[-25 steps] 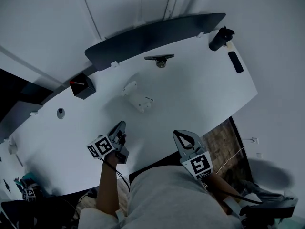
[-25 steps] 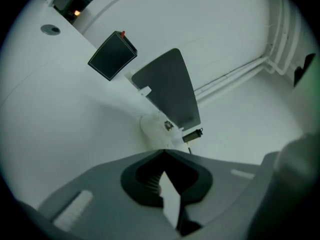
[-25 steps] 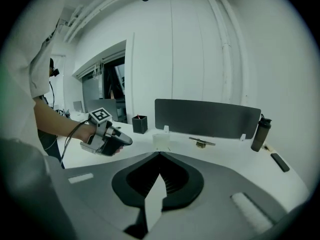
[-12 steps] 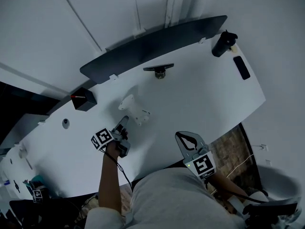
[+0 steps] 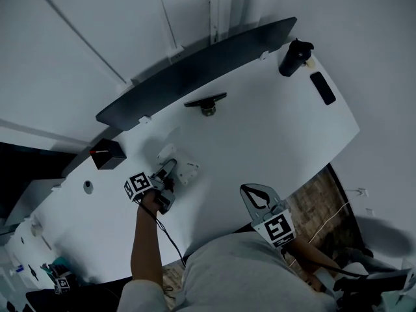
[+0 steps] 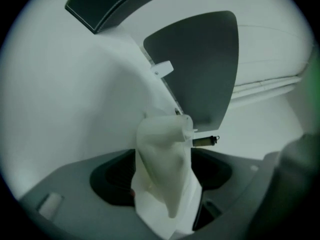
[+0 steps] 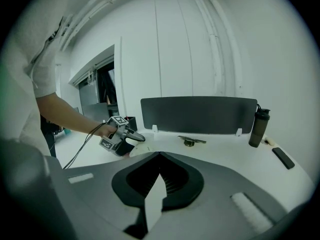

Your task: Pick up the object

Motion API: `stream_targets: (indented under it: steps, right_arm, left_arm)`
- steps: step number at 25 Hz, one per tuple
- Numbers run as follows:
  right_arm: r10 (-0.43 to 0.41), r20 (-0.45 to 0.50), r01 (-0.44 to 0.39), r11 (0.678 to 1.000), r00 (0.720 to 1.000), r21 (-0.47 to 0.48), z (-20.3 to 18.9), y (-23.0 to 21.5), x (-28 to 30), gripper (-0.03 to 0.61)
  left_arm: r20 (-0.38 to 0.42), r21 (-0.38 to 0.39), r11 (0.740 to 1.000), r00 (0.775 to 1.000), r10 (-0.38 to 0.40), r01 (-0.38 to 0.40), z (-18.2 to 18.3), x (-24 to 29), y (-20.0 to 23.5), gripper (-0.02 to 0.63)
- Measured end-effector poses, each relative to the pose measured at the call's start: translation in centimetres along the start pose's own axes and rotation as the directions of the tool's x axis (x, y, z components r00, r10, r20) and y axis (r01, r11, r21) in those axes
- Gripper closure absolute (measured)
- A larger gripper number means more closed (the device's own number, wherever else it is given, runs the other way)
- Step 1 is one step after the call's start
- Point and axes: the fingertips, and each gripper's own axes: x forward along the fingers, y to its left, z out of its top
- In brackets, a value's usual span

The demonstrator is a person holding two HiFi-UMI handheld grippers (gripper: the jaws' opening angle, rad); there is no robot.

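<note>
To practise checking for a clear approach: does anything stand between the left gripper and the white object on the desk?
Nothing visible does. The left gripper has just been opening its jaws, and the white object already stands between them, not yet gripped.

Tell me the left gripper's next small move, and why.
Probably close the left gripper on the white object: its jaws have just been opening and now stand wide, with the object already between them but, as far as I can see, not yet gripped.
</note>
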Motion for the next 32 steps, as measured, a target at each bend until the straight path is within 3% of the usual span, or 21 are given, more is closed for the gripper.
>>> stream_targets:
  steps: [9, 19, 25, 32]
  right_arm:
    - [-0.019, -0.029, 0.019, 1.000, 0.999, 0.009, -0.4, -1.1, 1.2, 0.577]
    - [0.005, -0.041, -0.005, 1.000, 0.999, 0.015, -0.2, -0.4, 2.7, 0.577]
    - [0.044, -0.049, -0.044, 0.999, 0.998, 0.002, -0.1, 0.7, 3.4, 0.577]
    - [0.097, -0.026, -0.097, 0.995, 0.995, -0.007, 0.7, 1.4, 4.0, 0.577]
  left_arm:
    - [-0.038, 0.013, 0.998, 0.997, -0.060, 0.061, -0.2, 2.3, -1.1, 0.328]
    - [0.055, -0.057, 0.982, 0.983, -0.176, 0.180, -0.2, 1.4, -1.5, 0.388]
    - [0.119, -0.142, 0.956, 0.963, -0.242, 0.257, -0.7, -0.3, -0.8, 0.405]
    - [0.164, -0.163, 0.905, 0.915, -0.369, 0.394, -1.3, -1.7, -3.4, 0.411]
